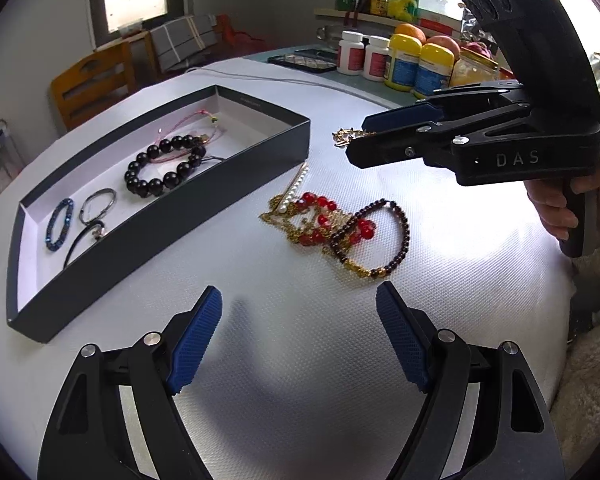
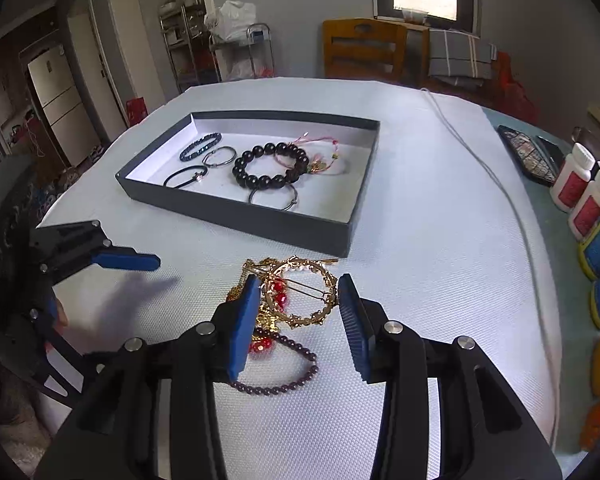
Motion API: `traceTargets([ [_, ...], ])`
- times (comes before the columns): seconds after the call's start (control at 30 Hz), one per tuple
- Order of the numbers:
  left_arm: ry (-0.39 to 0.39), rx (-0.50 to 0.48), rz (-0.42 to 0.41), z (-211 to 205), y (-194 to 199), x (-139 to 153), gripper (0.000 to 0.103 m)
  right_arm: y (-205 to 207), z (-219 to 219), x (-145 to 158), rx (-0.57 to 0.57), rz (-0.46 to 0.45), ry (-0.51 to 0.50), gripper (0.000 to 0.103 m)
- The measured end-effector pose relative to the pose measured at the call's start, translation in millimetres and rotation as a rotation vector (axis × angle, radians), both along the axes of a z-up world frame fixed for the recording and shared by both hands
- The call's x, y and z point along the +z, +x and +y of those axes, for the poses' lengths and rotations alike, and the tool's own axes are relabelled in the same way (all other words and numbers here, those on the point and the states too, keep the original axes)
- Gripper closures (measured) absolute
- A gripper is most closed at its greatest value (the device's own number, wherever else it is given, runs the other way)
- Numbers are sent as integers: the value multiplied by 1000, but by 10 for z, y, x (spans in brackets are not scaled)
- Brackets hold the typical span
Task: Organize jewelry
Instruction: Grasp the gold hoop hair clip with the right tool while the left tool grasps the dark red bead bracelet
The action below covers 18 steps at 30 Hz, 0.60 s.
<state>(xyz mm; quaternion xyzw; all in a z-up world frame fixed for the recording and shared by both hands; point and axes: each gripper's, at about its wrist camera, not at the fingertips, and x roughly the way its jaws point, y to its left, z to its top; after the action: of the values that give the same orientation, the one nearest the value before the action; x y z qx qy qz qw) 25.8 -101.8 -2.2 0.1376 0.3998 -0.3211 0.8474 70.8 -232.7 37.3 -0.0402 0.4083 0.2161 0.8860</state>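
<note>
Right gripper spread wide, blue pads either side of a gold ring-shaped hair clip, not touching it as far as can be told; hovers over the heap. Seen from the left wrist, same gripper reaches in from the right, gold piece showing at its tips. Left gripper also spread wide, nothing between its pads, held low over bare white table cover just short of the heap. Tangled heap on the cover between the two tools: red bead strand, dark garnet-coloured bead bracelet, gold chain, short run of pearls. Beyond, dark shallow box with white lining, already holding a large black bead bracelet, a blue bead bracelet, thin metal rings, a black cord loop and a pink cord piece. Further out, bottles and fruit along the table's far edge, a grey cable trailing across the cover, a wooden chair behind.
</note>
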Motion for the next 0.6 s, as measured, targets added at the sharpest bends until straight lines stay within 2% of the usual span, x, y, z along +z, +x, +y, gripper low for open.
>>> traceTargets([
  [0.1,-34,-45,-3,-131,-25,1,22,-12,-100,37,-24,-5,7,63],
  [0.27,-37,-86,21,-323,-39,-65,25,-54,-201,29,-49,-10,11,63],
  [0.33,-16,-94,-13,-396,-77,-67,40,-73,-246,27,-55,-10,16,63],
  [0.37,-4,-113,-31,-431,-114,-60,44,-85,-264,28,-58,-11,17,63],
  [0.43,-10,-150,-59,-472,-181,-26,60,-93,-304,26,-65,-11,20,63],
  [0.53,-25,-177,-73,-513,-191,6,66,-107,-337,19,-69,-12,25,63],
  [0.6,-14,-195,-54,-572,-172,-25,75,-110,-364,12,-71,-12,31,63],
])
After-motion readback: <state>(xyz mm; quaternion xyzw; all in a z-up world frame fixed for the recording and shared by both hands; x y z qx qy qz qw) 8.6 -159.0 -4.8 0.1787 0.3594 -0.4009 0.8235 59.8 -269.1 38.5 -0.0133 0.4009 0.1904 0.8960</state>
